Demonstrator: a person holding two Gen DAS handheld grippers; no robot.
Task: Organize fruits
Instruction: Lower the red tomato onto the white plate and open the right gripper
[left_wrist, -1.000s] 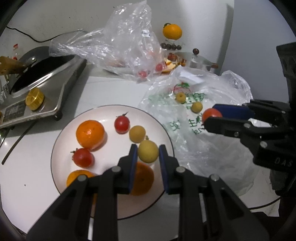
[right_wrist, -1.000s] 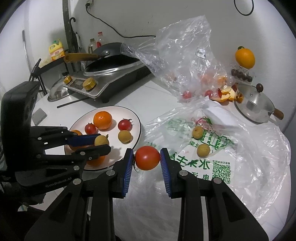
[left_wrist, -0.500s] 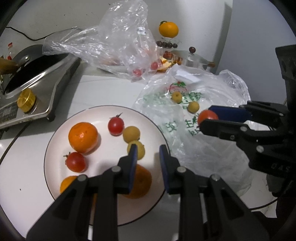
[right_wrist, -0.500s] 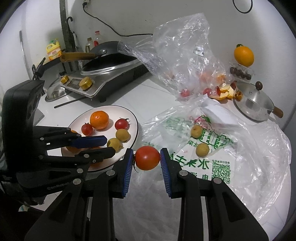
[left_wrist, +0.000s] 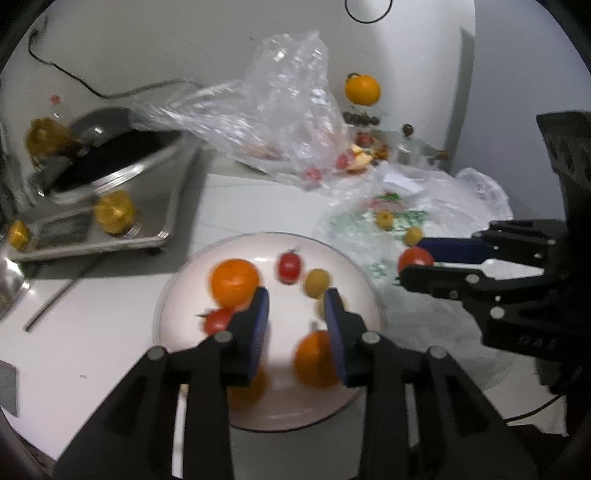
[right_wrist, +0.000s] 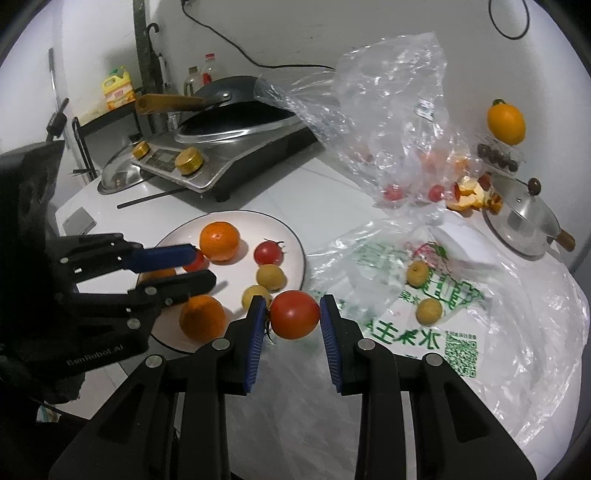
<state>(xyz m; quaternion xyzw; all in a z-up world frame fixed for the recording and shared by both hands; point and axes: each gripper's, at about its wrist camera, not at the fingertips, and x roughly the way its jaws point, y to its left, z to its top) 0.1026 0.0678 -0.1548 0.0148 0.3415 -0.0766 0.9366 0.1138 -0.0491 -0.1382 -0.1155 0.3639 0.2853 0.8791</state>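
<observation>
My right gripper (right_wrist: 294, 314) is shut on a red tomato (right_wrist: 294, 314) and holds it above the printed plastic bag (right_wrist: 424, 332), just right of the white plate (right_wrist: 236, 215). The plate holds oranges (right_wrist: 219, 240), cherry tomatoes (right_wrist: 268, 252) and two small yellow fruits (right_wrist: 270, 277). My left gripper (left_wrist: 297, 308) hovers over the plate's middle, its jaws opening with nothing between them. In the left wrist view the tomato (left_wrist: 414, 258) shows at the right, past the plate (left_wrist: 273, 235). Two more yellow fruits (right_wrist: 417, 272) lie on the printed bag.
An induction cooker with a wok (right_wrist: 229, 144) stands behind the plate, a thin dark rod (right_wrist: 155, 197) in front of it. A crumpled clear bag (right_wrist: 388, 122) with cherry tomatoes lies at the back. A small steel pot (right_wrist: 528, 221) and an orange (right_wrist: 506, 123) sit far right.
My left gripper let a yellow fruit go onto the plate, drew back a little, and its jaws spread wider. My right gripper still holds the tomato and has edged toward the plate.
</observation>
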